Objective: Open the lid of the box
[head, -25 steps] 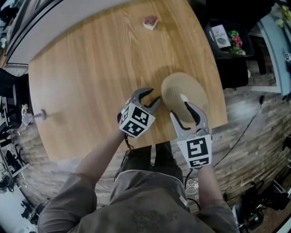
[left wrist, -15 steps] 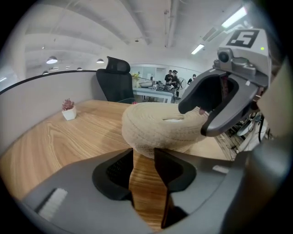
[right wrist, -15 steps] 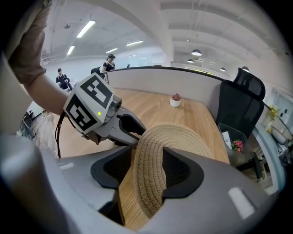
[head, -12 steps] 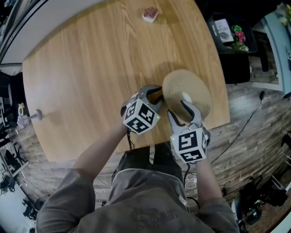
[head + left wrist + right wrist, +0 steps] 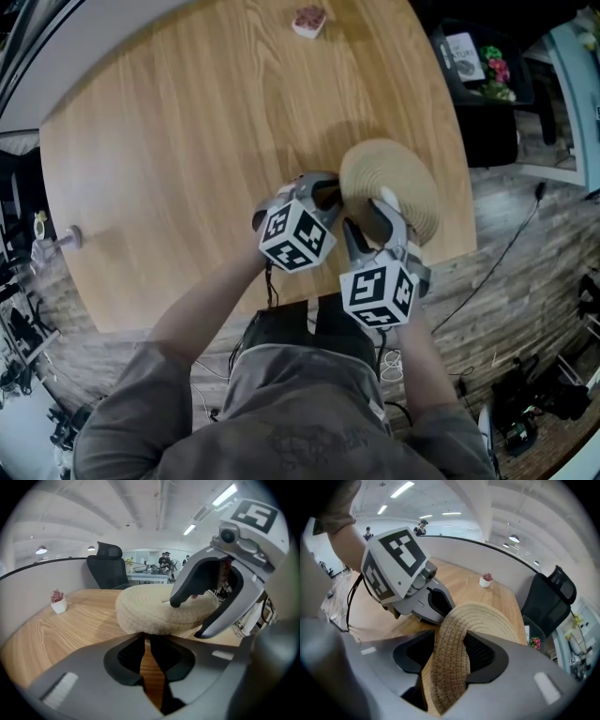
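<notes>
Two worries: the fingers [image 5: 486, 656] of my right gripper [image 5: 450, 654] are clamping the woven lid [image 5: 396, 176] of the box [image 5: 150, 619] near the table's [image 5: 187, 141] front edge. Those of my left gripper [image 5: 149, 644] are closing on bare table at its base, so the unpinned box could be lifting along.

A round, tan woven box [image 5: 137, 620] sits near the table's [image 5: 187, 141] edge, its coiled lid [image 5: 389, 183] on top.

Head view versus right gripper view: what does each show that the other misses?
Only the head view shows the person's torso and the marker cube on the right tool. Only the right gripper view shows that tool clamped on the rim of the woven lid, plus ceiling lights and distant people. Both show the lid, the wooden table and the potted plant.
</notes>
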A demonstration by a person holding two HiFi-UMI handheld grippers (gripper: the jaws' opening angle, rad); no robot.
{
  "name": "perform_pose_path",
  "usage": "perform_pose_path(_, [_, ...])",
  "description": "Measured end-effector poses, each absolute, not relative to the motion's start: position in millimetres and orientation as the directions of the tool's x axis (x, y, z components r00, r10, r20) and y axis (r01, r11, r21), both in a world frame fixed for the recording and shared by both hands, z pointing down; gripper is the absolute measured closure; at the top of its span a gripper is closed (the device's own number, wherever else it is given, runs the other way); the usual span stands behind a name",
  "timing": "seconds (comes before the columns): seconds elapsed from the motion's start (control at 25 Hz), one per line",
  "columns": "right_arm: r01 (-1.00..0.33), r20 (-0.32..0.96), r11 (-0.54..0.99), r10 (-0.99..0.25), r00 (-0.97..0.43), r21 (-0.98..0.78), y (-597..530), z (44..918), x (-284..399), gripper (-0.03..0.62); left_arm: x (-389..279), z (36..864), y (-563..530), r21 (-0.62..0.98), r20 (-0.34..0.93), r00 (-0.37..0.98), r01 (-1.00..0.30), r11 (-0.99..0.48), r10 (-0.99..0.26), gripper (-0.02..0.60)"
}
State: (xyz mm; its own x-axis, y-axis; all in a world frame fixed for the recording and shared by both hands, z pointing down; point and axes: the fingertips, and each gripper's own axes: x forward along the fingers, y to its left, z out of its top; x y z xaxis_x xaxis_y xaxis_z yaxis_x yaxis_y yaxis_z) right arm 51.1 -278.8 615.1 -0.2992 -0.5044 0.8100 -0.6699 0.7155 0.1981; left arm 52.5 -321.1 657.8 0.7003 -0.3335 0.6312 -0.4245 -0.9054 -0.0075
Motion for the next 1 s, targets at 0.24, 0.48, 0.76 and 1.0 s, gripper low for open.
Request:
perform_pose_path(0.24, [-0.628, 0.789, 0.717, -0.558, -0.255, 0.304, -278, 620, 51, 0.419, 53, 661, -322, 0.003, 0.642, 0.691, -0.434, -0.901, -0.331, 0.545])
perform_pose_path(0.48, [-0.672, 0.75, 0.714, -0.551, -0.365, 0.197, -278, 605, 53, 0.458, 54, 662, -322, 0.058, 0.656, 0.68, -0.477, -0.877, -0.327, 0.555])
perform_pose_path(0.76, [-0.779, 0.593, 0.627, -0.622, -0.511, -0.014, -288, 552, 69, 0.484, 57, 661, -326, 0.051, 0.666, 0.665, -0.493, -0.868, -0.338, 0.565])
perform_pose_path(1.0, [-0.855, 0.389, 0.485, -0.764, -0.515, -0.181, -303, 502, 122, 0.5, 57, 662, -326, 0.044, 0.673, 0.659, -0.49, -0.871, -0.336, 0.566])
